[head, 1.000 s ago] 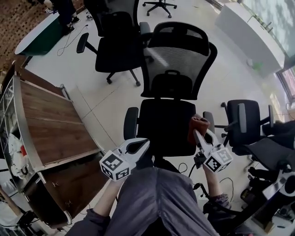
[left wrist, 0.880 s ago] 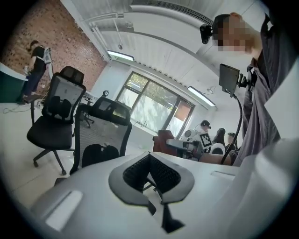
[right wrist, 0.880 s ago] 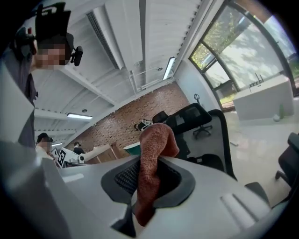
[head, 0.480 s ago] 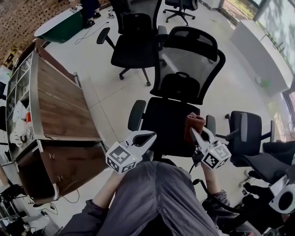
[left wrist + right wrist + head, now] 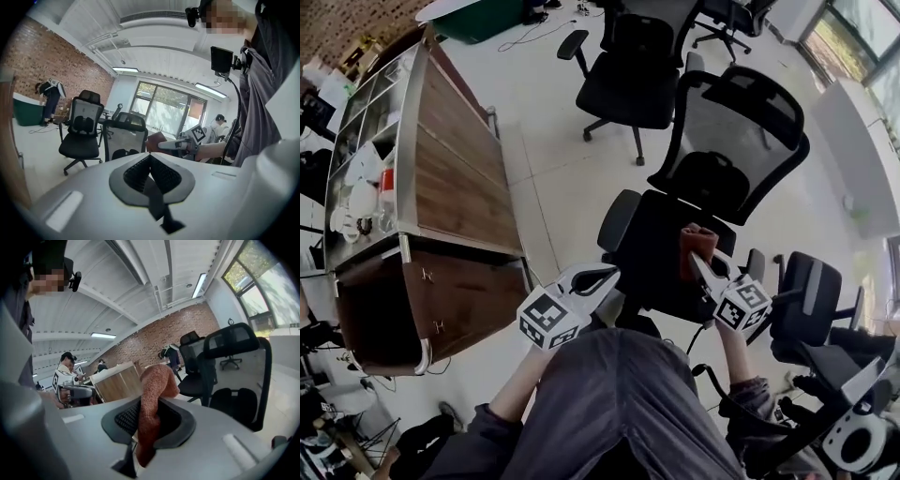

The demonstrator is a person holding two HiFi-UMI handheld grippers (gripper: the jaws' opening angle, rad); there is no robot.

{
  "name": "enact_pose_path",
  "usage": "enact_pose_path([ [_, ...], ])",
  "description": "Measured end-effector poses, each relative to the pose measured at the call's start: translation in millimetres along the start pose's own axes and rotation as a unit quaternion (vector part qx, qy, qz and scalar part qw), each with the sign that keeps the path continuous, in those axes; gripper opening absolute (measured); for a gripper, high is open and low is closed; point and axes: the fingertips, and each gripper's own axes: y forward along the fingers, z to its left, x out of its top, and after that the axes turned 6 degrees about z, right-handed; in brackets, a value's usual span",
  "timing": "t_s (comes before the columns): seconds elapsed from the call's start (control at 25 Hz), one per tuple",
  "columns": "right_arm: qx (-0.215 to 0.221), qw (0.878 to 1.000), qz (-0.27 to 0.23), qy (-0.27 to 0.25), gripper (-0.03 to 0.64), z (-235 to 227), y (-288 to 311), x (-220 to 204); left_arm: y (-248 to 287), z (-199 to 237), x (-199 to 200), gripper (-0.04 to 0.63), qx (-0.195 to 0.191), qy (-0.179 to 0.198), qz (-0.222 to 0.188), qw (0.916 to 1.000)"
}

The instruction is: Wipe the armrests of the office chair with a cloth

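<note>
Rust-red cloth (image 5: 697,246) pinched in right gripper (image 5: 701,264), left gripper (image 5: 602,276) closed empty: press it flat along the right armrest (image 5: 756,266).

Open floor (image 5: 548,178) between chair (image 5: 656,248) and cabinet (image 5: 455,159)

light: bright, even; daylight from windows (image 5: 164,110) plus ceiling strip lights (image 5: 199,284) | glare: pale floor (image 5: 553,178) slightly washed | shadows: soft | distortion: strong fisheye, black vignette in both gripper views | focus: close foreground soft
</note>
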Motion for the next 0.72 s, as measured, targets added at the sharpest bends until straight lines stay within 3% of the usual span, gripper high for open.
enact_pose_path([
  [0.2,0.018,0.996,0.078,-0.040,0.058,-4.5,80.9,-31.8,-47.9,25.8,-25.0,0.015,0.039,-0.036,0.003,0.9986],
  [0.44,0.040,0.980,0.171,-0.095,0.058,-46.9,198.8,-73.7,-73.9,48.1,-51.0,0.015,0.089,-0.091,0.016,0.9918],
  [0.72,0.036,0.950,0.267,-0.161,0.058,-111.7,330.1,-114.8,-86.7,76.0,-59.5,0.015,0.195,-0.166,0.013,0.9666],
])
